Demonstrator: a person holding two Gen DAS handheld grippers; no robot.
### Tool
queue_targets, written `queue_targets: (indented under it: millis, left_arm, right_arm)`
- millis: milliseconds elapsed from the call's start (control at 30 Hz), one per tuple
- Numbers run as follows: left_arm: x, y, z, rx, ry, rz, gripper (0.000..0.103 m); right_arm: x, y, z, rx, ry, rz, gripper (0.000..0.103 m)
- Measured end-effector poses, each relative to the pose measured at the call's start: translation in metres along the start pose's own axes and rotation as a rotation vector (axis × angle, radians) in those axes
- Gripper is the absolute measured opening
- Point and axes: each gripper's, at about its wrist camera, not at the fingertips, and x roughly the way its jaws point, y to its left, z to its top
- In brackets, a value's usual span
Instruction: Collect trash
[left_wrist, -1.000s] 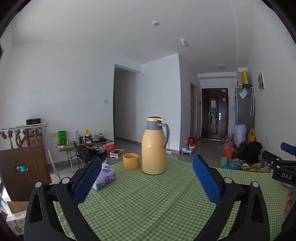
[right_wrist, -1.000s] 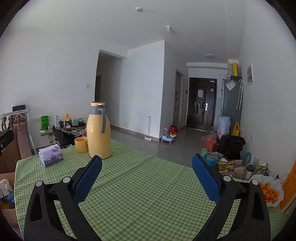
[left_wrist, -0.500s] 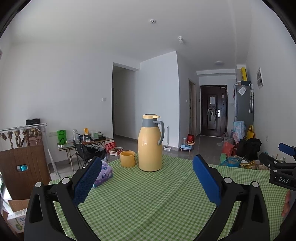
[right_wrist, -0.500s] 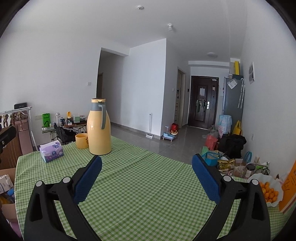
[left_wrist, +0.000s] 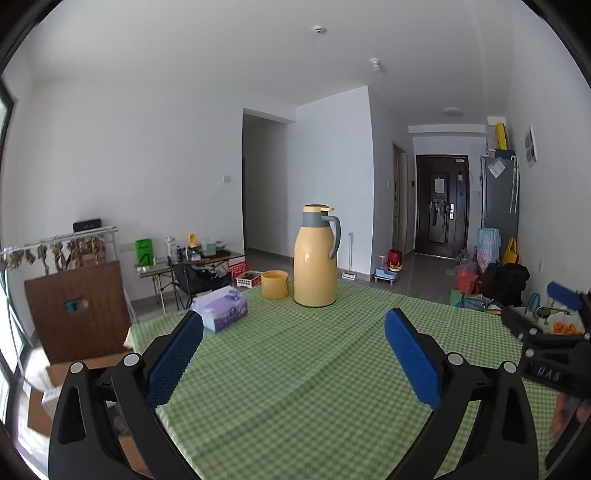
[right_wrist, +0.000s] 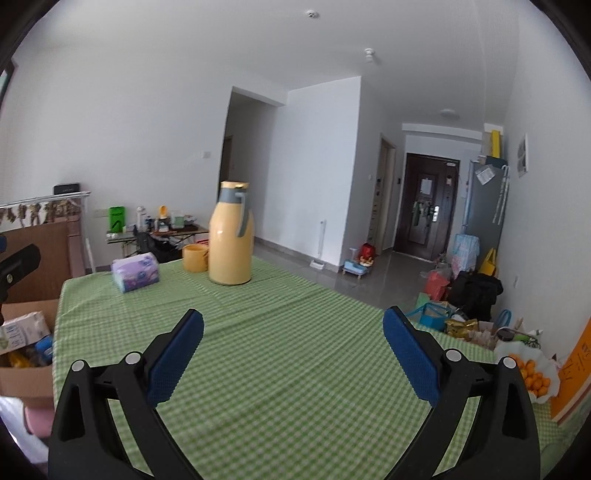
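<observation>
The left gripper (left_wrist: 293, 325) hangs over the near part of the table (left_wrist: 314, 369), jaws spread wide with nothing between them. The right gripper (right_wrist: 293, 325) is likewise spread wide and holds nothing, above the same green checked cloth.

No loose trash shows on the cloth in either view. Well beyond both sets of jaws, toward the far left corner, stand a jug (left_wrist: 315, 256), a cup (left_wrist: 274, 284) just left of it, and a tissue pack (left_wrist: 220, 308) near the left edge, a little nearer than the cup.

The right view shows an open box (right_wrist: 22, 332) off the table's left edge, holding packets, and part of the left gripper's body at the frame's left edge. It also shows oranges (right_wrist: 533, 374) in a white bag off the right edge.

The left view shows the right gripper (left_wrist: 565, 299) off to the right, over the table's right edge, and cardboard (left_wrist: 77, 306) standing beyond the left edge.
</observation>
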Motion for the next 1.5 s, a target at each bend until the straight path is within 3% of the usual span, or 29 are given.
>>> queue_targets:
  millis: [300,533,733,1000,1233,1500]
  left_arm:
    - [-0.085,0.019,-0.039,-0.047,-0.014,0.079,0.096]
    - [-0.153,0.026,-0.085,-0.010,-0.002,0.143,0.096]
    - [-0.198,0.035,-0.116,0.000,0.026,0.147,0.096]
    - [-0.202,0.052,-0.124,-0.039,0.050,0.145,0.096]
    - [-0.186,0.063,-0.110,-0.067,0.047,0.145,0.096]
    - [-0.183,0.061,-0.109,-0.047,0.043,0.154,0.096]
  right_arm:
    - [-0.066,0.018,-0.039,-0.003,0.035,0.080,0.094]
    - [-0.119,0.036,-0.065,-0.028,0.039,0.102,0.094]
    - [-0.145,0.049,-0.087,0.022,0.061,0.150,0.094]
    - [-0.153,0.048,-0.087,0.037,0.042,0.147,0.094]
    - [-0.154,0.057,-0.092,0.005,0.075,0.176,0.094]
    - [-0.159,0.059,-0.097,-0.014,0.057,0.160,0.094]
